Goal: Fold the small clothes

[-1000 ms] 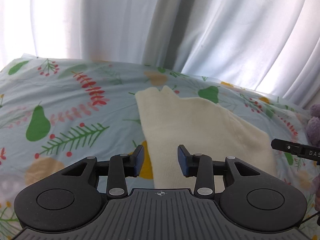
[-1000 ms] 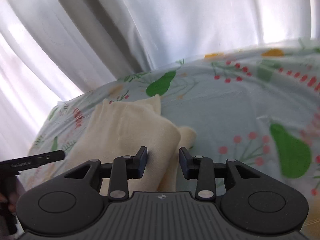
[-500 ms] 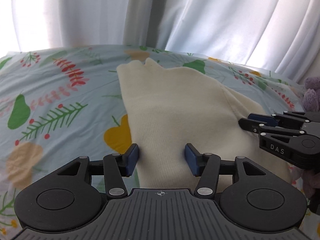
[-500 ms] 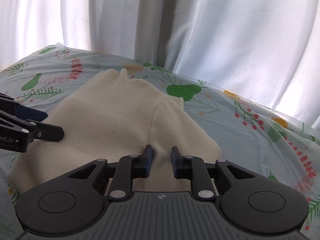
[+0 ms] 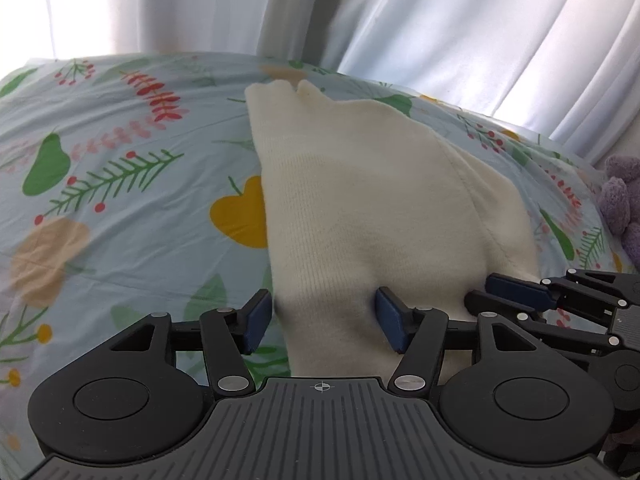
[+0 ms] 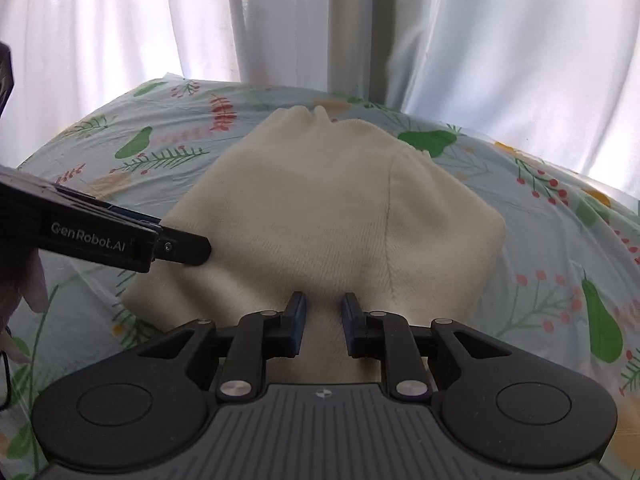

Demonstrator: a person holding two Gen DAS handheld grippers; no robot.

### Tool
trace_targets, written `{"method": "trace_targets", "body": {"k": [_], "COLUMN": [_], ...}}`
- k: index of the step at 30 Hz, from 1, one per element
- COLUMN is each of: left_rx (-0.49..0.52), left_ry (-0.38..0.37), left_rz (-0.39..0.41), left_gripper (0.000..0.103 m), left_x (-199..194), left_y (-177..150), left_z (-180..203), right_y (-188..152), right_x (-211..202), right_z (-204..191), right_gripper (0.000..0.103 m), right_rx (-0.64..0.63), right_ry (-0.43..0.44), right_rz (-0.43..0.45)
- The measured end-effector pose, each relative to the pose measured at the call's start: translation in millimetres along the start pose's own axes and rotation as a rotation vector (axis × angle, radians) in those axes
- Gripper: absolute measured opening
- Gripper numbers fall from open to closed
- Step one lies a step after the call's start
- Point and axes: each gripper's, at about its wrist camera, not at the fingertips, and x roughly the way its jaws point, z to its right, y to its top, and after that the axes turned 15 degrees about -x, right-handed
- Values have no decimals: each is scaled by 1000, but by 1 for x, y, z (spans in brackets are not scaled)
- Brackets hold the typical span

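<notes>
A cream knit garment [image 5: 360,208] lies folded on the flowered bedsheet [image 5: 120,200], its narrow end pointing away. My left gripper [image 5: 326,320] hovers low over the near left corner. Its jaws are opening, with the garment's edge between the blue pads [image 5: 258,320] but not pressed. In the right wrist view the garment [image 6: 320,208] fills the middle. My right gripper [image 6: 324,316] is at the near hem, jaws narrow, pinching a pucker of knit. The left gripper [image 6: 180,240] enters there from the left, the right gripper [image 5: 478,298] from the right in the left wrist view.
White curtains [image 5: 440,20] hang close behind the bed. A purple plush toy [image 5: 624,200] sits at the sheet's right edge. A person's hand [image 6: 24,280] holds the left gripper's body. Flowered sheet [image 6: 560,240] lies bare on both sides of the garment.
Both grippers came down to the garment's near edge. The left jaws widened around the left corner. The right gripper rolled level, swung over the hem and narrowed onto the knit.
</notes>
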Motion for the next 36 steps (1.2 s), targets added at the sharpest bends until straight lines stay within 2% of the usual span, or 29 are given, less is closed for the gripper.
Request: {"method": "trace_targets", "body": {"k": [2, 6, 8, 12, 16, 18, 19, 20, 21, 24, 26, 28, 31, 34, 36], "left_rx": [-40, -48, -47, -47, 56, 115, 129, 133, 129, 62, 18, -9, -12, 8, 11], "left_ry": [-9, 23, 52, 112, 158, 200, 218, 230, 235, 199, 184, 179, 198, 229, 234], "left_rz": [-29, -42, -37, -38, -76, -91, -84, -74, -67, -84, -98, -102, -63, -27, -30], "left_gripper": [65, 69, 76, 78, 75, 74, 74, 74, 75, 83, 84, 86, 91, 92, 92], "left_x": [0, 2, 2, -3, -23, -31, -36, -42, -48, -65, -72, -78, -88, -94, -95], "left_y": [1, -2, -4, -12, -34, -55, -66, -76, -86, -109, -113, -110, -104, -96, -91], "left_z": [-6, -6, -4, 0, 11, 14, 14, 13, 12, 5, 2, 2, 8, 13, 14], "right_y": [-1, -2, -2, -5, -14, -25, -33, -39, -49, -72, -81, -82, -73, -58, -47], "right_x": [-1, 0, 0, -2, -22, -36, -44, -49, -57, -78, -86, -92, -98, -105, -104], "right_z": [2, -2, -5, -8, -13, -15, -14, -14, -16, -24, -27, -28, -29, -30, -28], "right_gripper": [18, 18, 18, 18, 18, 20, 24, 39, 45, 62, 81, 84, 99, 99, 99], "right_rx": [-12, -46, -54, -71, -98, -44, 4, 44, 96, 199, 273, 310, 310, 294, 286], "right_ry": [5, -11, -24, -36, -66, -53, -28, -4, 14, 66, 82, 90, 53, 1, -25], "right_rz": [-6, -10, -7, 3, -40, -92, -115, -140, -167, -190, -205, -211, -239, -232, -267]}}
